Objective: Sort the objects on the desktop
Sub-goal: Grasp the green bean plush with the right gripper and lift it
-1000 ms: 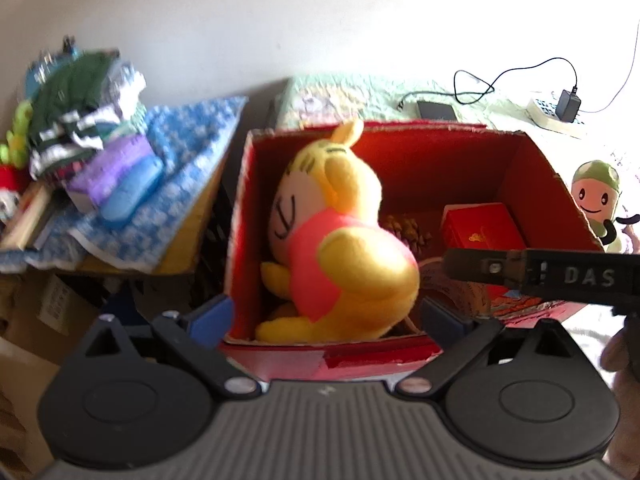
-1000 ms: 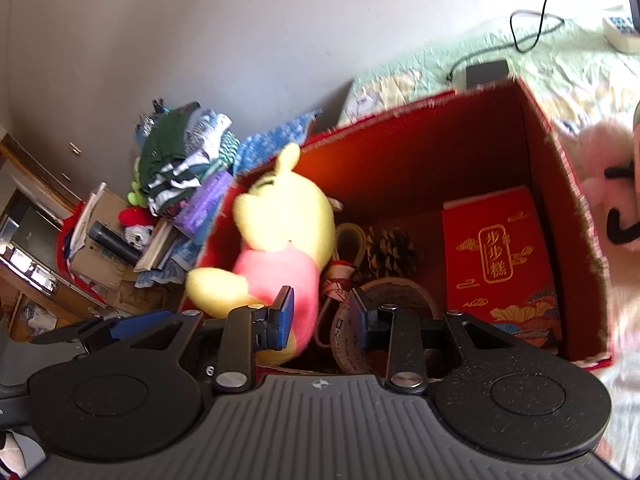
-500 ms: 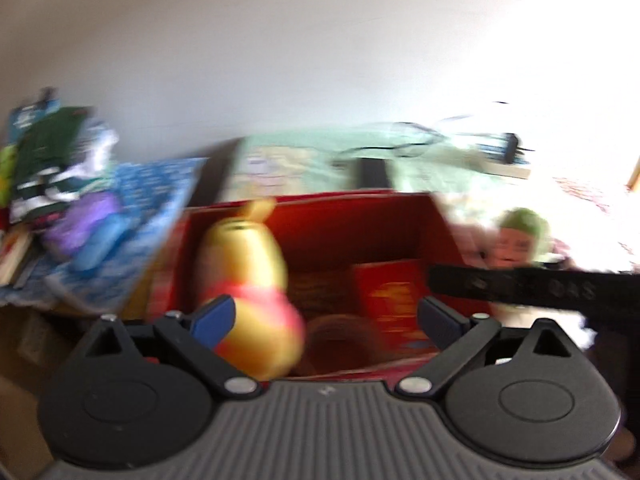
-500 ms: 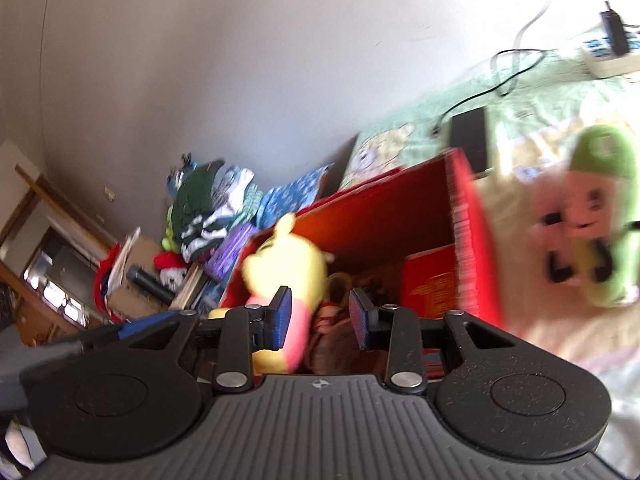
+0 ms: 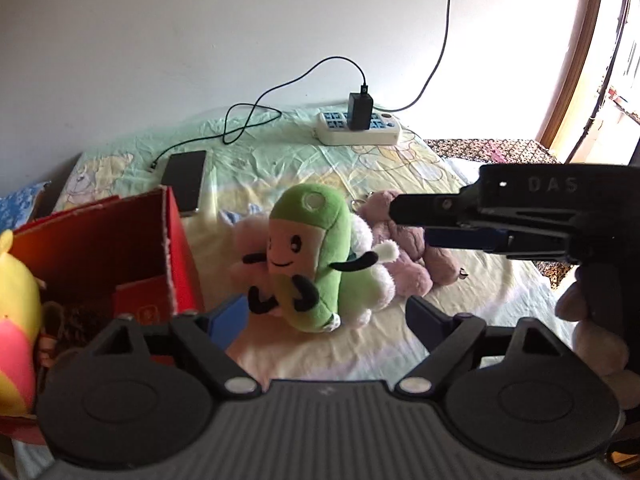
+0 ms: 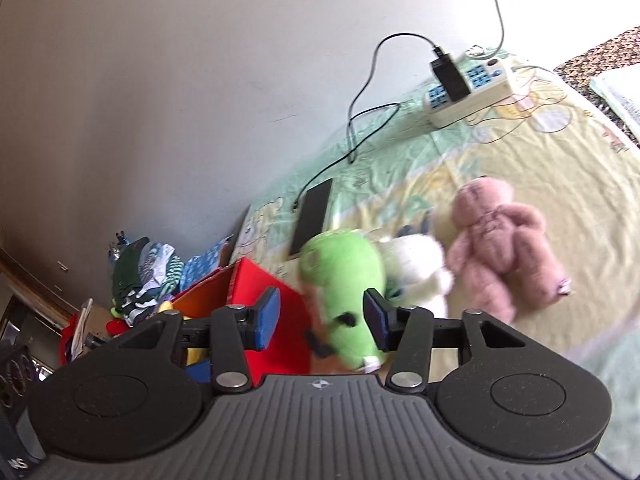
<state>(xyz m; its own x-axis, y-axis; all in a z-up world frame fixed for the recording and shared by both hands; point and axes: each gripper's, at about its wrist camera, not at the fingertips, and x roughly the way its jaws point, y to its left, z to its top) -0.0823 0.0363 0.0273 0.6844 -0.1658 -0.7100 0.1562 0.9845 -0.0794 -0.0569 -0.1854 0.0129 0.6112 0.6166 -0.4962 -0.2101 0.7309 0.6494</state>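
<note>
Two grippers, both empty, fingers spread. Left to right: red cardboard box (image 5: 120, 240) with yellow bear plush (image 5: 16, 300) inside; green plush (image 5: 312, 256) on bedsheet (image 5: 400, 168) just right of box, long axis upright, leaning; pink plush (image 6: 500, 248) further right. Left gripper (image 5: 326, 314) faces green plush, short of contact. Right gripper (image 6: 322, 320) brackets it from above, judged nearer; contact unconfirmed.

The box (image 5: 176, 256) sits at the left of the bed (image 5: 472, 304), with a bear (image 5: 16, 304) inside it. Just right of the box lies a toy (image 5: 308, 252), and another toy (image 6: 500, 248) lies right of that. Behind them lie a phone (image 5: 184, 180) and a power strip (image 5: 360, 130), near the wall (image 5: 200, 40).
</note>
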